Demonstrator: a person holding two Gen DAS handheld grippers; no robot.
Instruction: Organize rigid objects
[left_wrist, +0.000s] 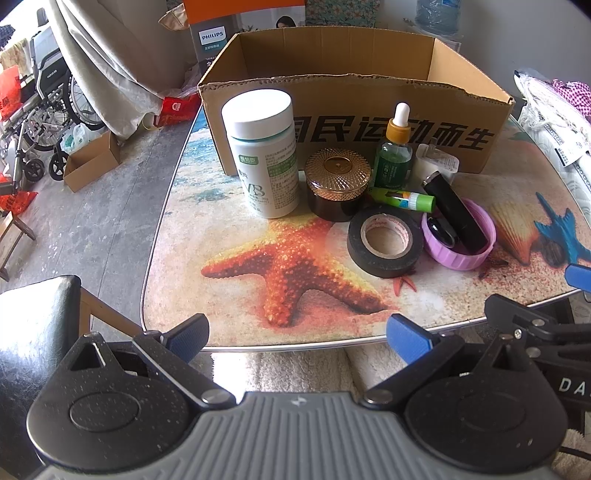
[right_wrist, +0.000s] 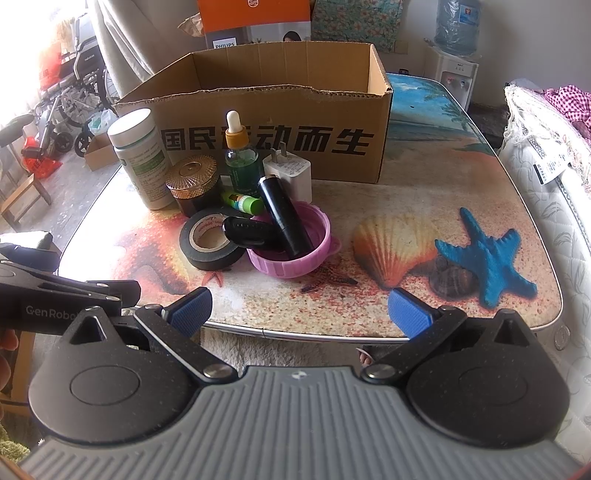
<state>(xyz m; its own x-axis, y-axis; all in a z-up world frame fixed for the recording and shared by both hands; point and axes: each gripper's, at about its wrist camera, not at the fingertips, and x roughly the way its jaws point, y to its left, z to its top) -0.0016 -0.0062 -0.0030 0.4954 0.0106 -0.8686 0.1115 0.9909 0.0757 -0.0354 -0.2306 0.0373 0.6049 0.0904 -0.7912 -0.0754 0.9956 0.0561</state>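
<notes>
A cluster of small objects stands in front of an open cardboard box (left_wrist: 369, 110) (right_wrist: 277, 122): a white vitamin bottle (left_wrist: 262, 155) (right_wrist: 142, 158), a dark jar with a gold lid (left_wrist: 338, 184) (right_wrist: 194, 184), a green dropper bottle (left_wrist: 395, 151) (right_wrist: 242, 158), a white charger plug (left_wrist: 437, 162) (right_wrist: 291, 173), a green glue stick (left_wrist: 404, 198) (right_wrist: 242, 202), a black tape roll (left_wrist: 384, 240) (right_wrist: 210, 242), and a pink lid (left_wrist: 460, 236) (right_wrist: 291, 247) holding a black tube (left_wrist: 456, 214) (right_wrist: 284, 218) and a small black case (right_wrist: 251, 230). My left gripper (left_wrist: 299, 338) and right gripper (right_wrist: 301, 314) are open and empty at the table's near edge.
The table (right_wrist: 424, 206) has a beach print with starfish and a shell. A wheelchair (left_wrist: 48, 107) and a small box (left_wrist: 92, 158) stand on the floor at left. A black stool (left_wrist: 40, 332) is near left. Bedding (right_wrist: 546, 147) lies at right. A water dispenser (right_wrist: 456, 55) stands behind.
</notes>
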